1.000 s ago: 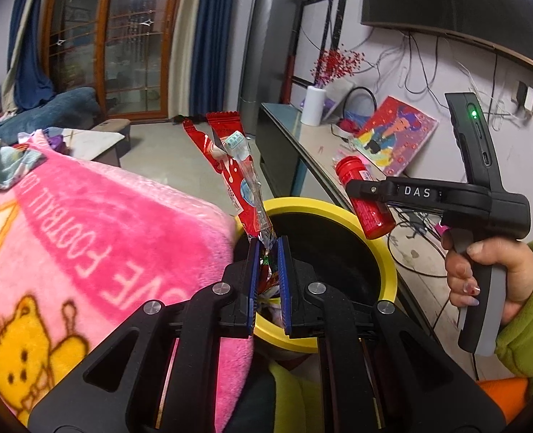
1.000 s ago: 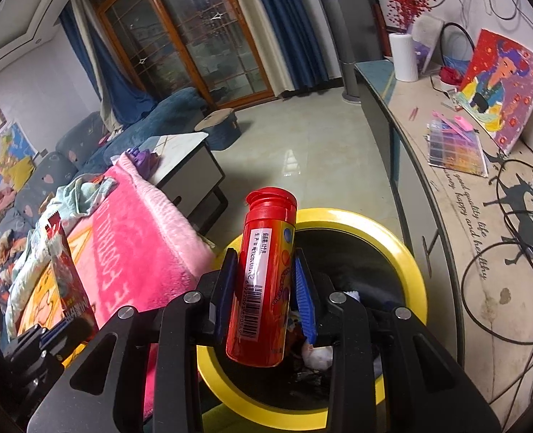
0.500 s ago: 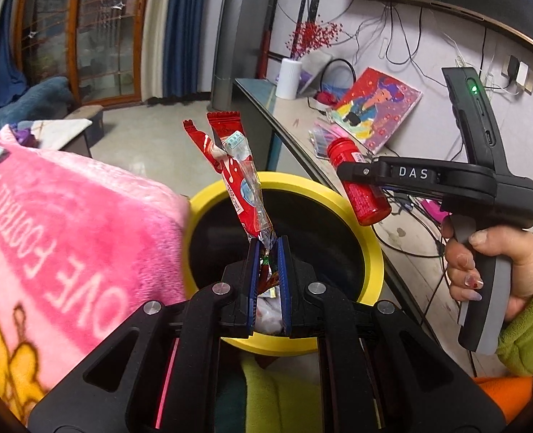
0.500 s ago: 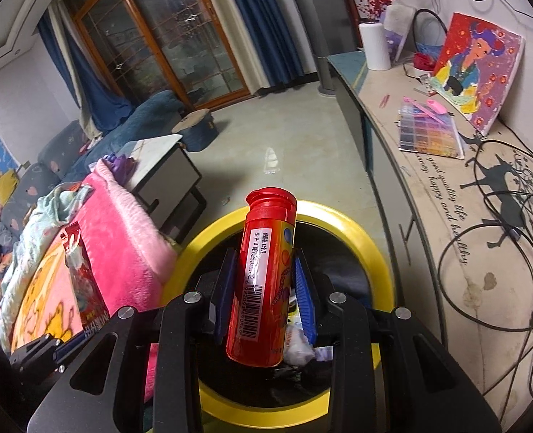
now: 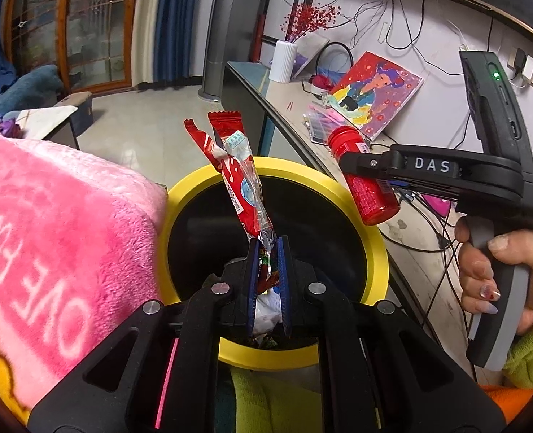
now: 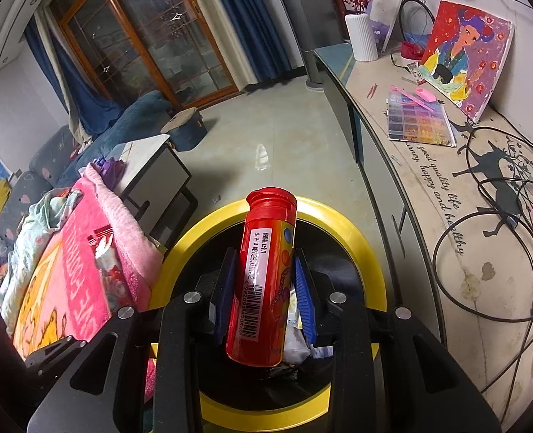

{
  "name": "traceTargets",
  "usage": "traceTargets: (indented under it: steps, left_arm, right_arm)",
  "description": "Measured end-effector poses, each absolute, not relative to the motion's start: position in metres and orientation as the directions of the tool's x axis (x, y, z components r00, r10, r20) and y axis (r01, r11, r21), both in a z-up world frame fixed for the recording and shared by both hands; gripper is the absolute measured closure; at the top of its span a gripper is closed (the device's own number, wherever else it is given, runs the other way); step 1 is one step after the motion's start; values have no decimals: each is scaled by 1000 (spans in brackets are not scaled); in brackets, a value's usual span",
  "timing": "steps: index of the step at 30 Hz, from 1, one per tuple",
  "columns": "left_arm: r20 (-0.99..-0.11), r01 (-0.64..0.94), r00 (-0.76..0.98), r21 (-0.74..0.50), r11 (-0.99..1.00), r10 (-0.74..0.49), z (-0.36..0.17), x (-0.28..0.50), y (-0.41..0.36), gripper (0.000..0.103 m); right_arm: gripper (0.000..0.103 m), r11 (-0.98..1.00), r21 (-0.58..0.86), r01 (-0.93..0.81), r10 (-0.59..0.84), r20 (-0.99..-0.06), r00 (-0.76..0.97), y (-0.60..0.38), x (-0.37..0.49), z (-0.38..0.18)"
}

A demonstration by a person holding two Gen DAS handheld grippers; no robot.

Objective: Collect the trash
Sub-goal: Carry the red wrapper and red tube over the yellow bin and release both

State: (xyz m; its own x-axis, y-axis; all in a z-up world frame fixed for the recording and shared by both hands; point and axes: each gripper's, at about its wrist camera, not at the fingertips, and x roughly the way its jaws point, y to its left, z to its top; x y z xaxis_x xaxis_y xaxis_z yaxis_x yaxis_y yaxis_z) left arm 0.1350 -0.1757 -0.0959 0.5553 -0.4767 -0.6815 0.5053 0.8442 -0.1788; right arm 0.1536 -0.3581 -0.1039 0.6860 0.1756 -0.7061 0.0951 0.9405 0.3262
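My left gripper (image 5: 267,252) is shut on a red snack wrapper (image 5: 239,176) that stands up over the round bin with the yellow rim (image 5: 376,249). My right gripper (image 6: 264,270) is shut on a red tube-shaped bottle (image 6: 264,274) with a barcode label, held over the same bin's yellow rim (image 6: 369,252). In the left wrist view the right gripper (image 5: 365,173) holds the bottle (image 5: 365,182) above the bin's right rim. Crumpled trash (image 6: 297,342) lies inside the bin. The wrapper also shows at the left of the right wrist view (image 6: 102,256).
A pink fleece blanket (image 5: 49,231) lies left of the bin. A long counter (image 6: 446,187) with cables, a bead box (image 6: 419,122), a painting (image 6: 464,54) and a white vase (image 6: 362,36) runs along the right. A low table (image 6: 151,169) and sofa stand beyond.
Both grippers have moved right from over the pink blanket to above the bin's opening, still holding the wrapper and the bottle.
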Motion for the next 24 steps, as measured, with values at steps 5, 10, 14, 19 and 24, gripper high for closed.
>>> traceTargets:
  steps: [5,10,14,19,24]
  left_arm:
    - [-686,503,553,-177,846,-472,-98,140,-178,97]
    - [-688,492,555,-182,851,-468,-100,147,-177,97]
    - [-687,475,564,-183,861,-458,-99,150,-175,79]
    - [-682,459,574,-190,868,-453,-96,151,-170,60]
    - [-678,446,581,-199,873,-451,-93,151,-166,42]
  right_arm:
    - [73,938,333,92,184,-706,684,-357,155,-105]
    - [72,934,347,88,196,-701,686,-356,157,-106]
    - [72,931,354,88,198,-694,692,-357,156,-105]
    - [64,929,359,91,199,-692,694,-359,155,-104]
    - [59,930,356,89,199,-692,694,-358,155,-103]
